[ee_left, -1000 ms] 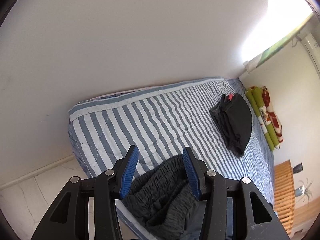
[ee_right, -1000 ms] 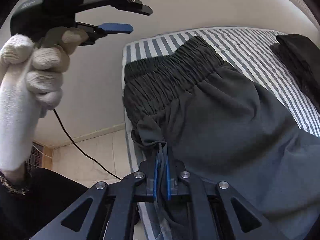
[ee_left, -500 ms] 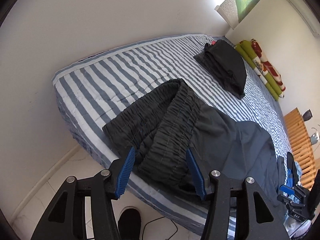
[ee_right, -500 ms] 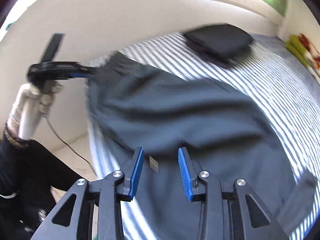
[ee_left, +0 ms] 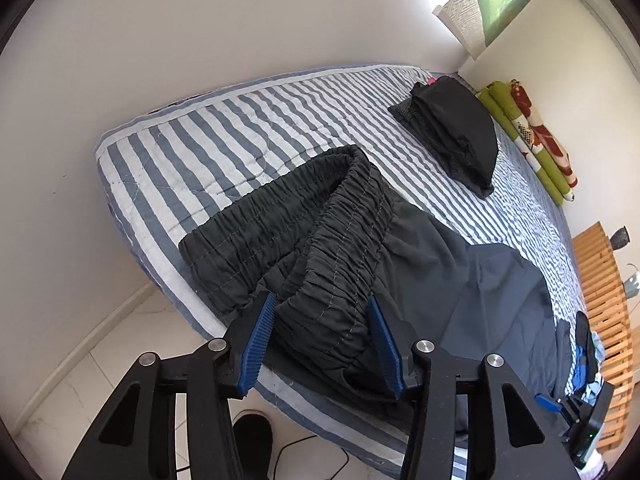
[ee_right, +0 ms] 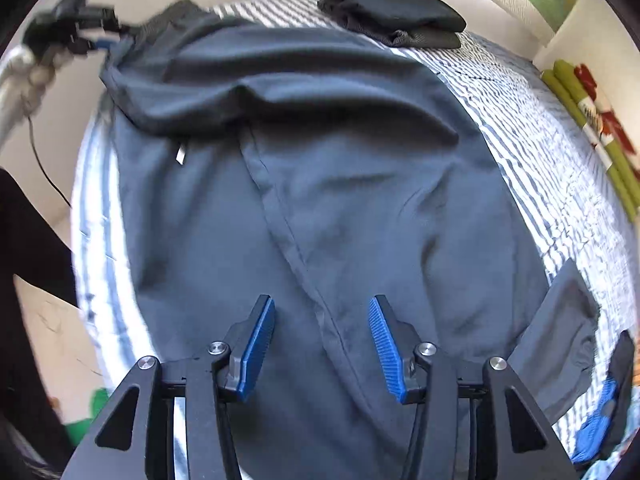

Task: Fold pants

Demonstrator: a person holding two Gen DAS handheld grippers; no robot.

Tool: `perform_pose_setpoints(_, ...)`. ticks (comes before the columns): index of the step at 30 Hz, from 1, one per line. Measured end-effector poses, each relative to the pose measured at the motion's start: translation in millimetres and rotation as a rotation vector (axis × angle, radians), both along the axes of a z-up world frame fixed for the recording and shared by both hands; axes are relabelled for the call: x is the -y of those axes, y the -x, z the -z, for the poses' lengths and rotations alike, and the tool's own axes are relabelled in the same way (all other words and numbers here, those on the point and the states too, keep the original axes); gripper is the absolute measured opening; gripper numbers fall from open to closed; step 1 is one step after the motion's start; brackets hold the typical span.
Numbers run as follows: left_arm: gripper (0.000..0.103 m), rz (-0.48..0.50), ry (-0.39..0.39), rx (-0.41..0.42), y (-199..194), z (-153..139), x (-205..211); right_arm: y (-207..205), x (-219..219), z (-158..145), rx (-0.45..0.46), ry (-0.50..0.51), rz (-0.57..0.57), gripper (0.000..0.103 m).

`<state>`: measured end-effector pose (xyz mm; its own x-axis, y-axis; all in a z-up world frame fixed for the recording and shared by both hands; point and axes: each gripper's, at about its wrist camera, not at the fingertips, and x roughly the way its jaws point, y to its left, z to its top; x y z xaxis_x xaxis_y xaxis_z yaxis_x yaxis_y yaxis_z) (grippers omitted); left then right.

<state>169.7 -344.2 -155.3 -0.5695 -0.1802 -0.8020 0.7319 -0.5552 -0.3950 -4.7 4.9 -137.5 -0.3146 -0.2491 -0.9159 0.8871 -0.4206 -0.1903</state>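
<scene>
Pants (ee_right: 320, 200) spread on bed (ee_left: 200, 140). Right gripper (ee_right: 322, 350) just opening, released, over leg seam. Left gripper (ee_left: 322, 340) closing around waistband (ee_left: 320, 240), not yet pinching. Grab one layer only, low in frame.

Dark grey pants (ee_left: 400, 264) lie spread, rumpled, elastic waistband gaping open.
</scene>
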Motion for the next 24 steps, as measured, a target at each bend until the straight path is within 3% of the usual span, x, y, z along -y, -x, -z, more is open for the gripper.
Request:
perform_pose_setpoints(5,0.043,-0.015,-0.024,-0.022,-11.5,-0.4,6.6,17.7,-8.0,-2.0,0.067,0.044,0.051,0.040)
perform_pose_setpoints(7,0.040,-0.018,-0.036,-0.030,-16.3,-0.1,8.3,20.8,-10.7,-1.3,0.079,0.038,0.058,0.021)
perform_pose_setpoints(11,0.025,-0.021,0.004,-0.022,-9.6,-6.0,6.5,23.5,-9.7,-1.4,0.079,0.036,0.070,0.004)
perform_pose_setpoints(17,0.016,-0.033,0.033,-0.069,-1.6,-32.6,20.5,29.4,-15.3,-25.4,0.053,0.109,0.100,0.001)
perform_pose_setpoints(24,0.014,-0.031,0.132,-0.017,-7.6,-69.0,42.7,9.5,-28.7,-91.4,0.005,0.207,0.092,0.001)
